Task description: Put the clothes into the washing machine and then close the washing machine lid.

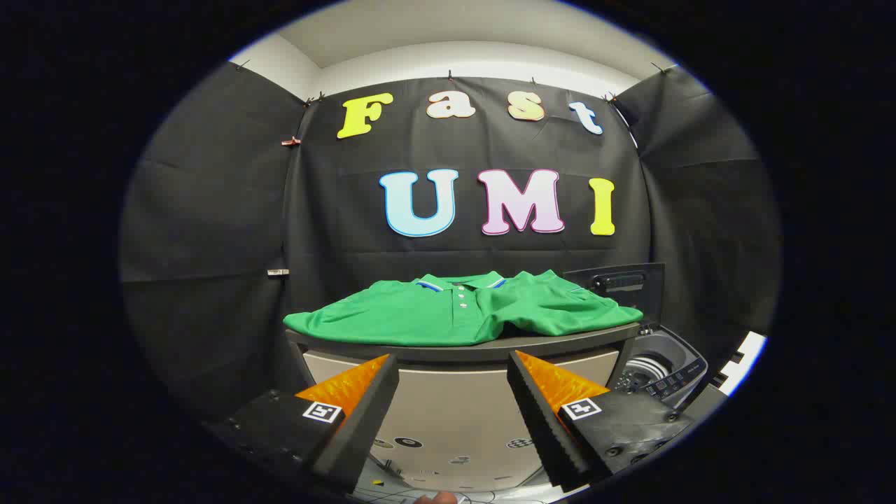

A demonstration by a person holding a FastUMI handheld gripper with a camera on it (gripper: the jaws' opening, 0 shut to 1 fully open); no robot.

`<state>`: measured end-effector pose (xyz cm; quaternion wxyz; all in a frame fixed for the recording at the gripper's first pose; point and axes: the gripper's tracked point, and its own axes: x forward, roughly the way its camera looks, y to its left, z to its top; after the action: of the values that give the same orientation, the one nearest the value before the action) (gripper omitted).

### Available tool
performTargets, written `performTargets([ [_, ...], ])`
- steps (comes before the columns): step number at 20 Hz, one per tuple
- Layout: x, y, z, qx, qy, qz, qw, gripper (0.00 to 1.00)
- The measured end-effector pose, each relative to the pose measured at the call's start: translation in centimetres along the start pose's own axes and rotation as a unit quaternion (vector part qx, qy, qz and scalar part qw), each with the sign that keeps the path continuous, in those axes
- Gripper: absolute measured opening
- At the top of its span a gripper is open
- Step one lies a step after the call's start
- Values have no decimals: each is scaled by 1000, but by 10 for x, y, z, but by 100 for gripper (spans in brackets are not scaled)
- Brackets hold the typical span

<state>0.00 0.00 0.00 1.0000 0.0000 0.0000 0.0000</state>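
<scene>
Hand-held gripper point(453, 392) spread wide, fingers point(360, 413) well apart, pinching nothing, bare gap between them. Held low, below the worktop's level and short of its front edge. Beyond the fingers, straight ahead and higher: worktop point(455, 352) with a dark rim and pale front panel. On top of it, green polo shirt point(458, 311) lying flat and spread across nearly the full width, collar toward the far side, white and blue trim on the collar, small buttons down the placket, one sleeve reaching each end. Well apart from the fingers, untouched. Ahead and to the right of the right finger, just beside the worktop's end: washing machine point(665, 367), top-loading, drum visible from above. Lid point(619, 285) raised, standing upright behind the opening, close to the shirt's right sleeve.
</scene>
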Motion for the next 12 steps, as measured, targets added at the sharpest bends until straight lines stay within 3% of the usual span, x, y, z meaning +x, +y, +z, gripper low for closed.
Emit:
performTargets([
  [12,0,-4,-3,0,5,-4,1000,98],
])
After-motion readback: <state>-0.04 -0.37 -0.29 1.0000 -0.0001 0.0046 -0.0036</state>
